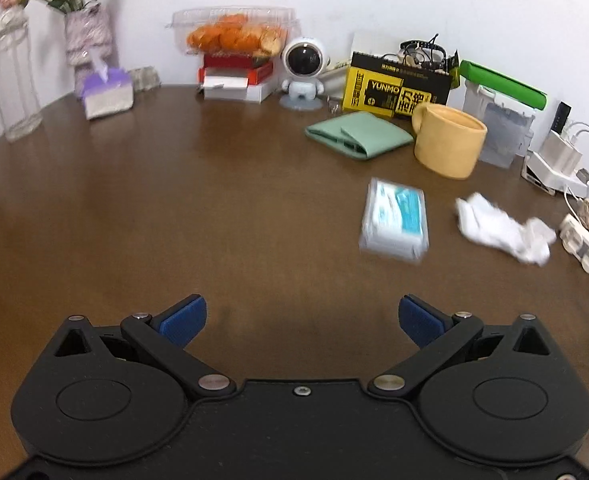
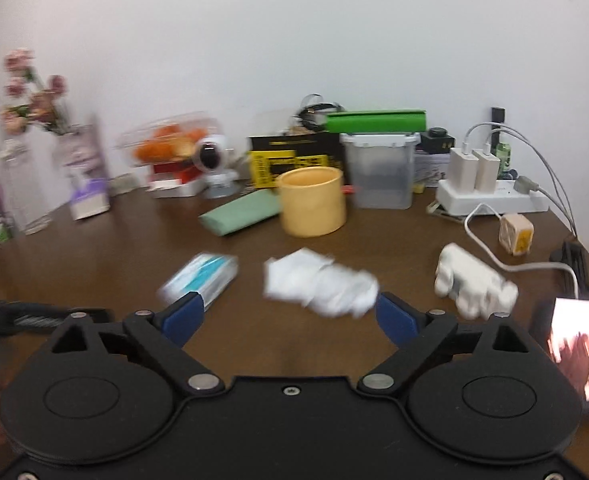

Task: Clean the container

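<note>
I am at a brown wooden table (image 1: pixel 174 208) against a plain white wall in what looks like a home. Along its far edge sit household odds and ends: a vase of pink flowers (image 1: pixel 88 36), a tissue box (image 1: pixel 106 94), boxed oranges (image 1: pixel 234 36), a yellow mug (image 1: pixel 448 140), and chargers in a power strip (image 2: pixel 490 196) at the right corner.

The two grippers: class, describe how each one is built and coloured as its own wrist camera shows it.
Both look alike. The left gripper has a matt black body with two round raised housings, angular black link arms joined by silver pins and screws, and two fingers faced with blue textured pads. The right gripper has the same black shell, silver fasteners and blue pads. No cables or printed markings show on either.
</note>
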A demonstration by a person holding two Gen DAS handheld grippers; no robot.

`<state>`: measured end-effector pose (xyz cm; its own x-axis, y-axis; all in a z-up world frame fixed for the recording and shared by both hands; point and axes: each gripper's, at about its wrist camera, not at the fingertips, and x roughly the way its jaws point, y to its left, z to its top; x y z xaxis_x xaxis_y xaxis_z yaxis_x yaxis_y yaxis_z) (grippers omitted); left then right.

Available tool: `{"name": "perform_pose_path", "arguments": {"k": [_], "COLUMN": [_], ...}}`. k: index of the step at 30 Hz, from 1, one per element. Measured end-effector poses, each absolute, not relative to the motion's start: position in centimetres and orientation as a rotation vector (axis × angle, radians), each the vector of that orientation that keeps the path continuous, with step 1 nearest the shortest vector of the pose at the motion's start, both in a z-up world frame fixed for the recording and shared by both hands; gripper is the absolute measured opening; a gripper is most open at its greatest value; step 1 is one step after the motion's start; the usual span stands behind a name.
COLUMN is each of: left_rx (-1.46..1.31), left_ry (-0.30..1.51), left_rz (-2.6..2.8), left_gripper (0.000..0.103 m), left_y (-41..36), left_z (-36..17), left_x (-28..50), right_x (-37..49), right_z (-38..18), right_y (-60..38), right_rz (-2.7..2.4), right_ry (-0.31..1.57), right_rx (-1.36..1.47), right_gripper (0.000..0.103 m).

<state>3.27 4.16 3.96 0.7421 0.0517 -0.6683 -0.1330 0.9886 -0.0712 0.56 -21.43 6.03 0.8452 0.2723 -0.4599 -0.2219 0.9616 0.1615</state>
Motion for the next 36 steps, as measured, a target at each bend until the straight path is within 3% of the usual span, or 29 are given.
{"name": "perform_pose_path", "arguments": {"k": [8,36], "left_rx": [-0.034,0.019], "left_ry": [0.753,0.695], "left_rz": [0.056,0.023], "left_gripper": [0.103,0.103], "left_y": [0.4,-0.4], "left_z": [1.3,0.1], "left_x": [0.3,-0.3], "right_x": [-2.2,0.1], "right_z": [1.0,-1.0], "right_y": [-21.7,-18.2], "right_rz": [0.095,0.082], "right_ry": [0.604,0.703], "right_rx": [0.086,-0.005], "right_gripper": [0.099,0.101]}}
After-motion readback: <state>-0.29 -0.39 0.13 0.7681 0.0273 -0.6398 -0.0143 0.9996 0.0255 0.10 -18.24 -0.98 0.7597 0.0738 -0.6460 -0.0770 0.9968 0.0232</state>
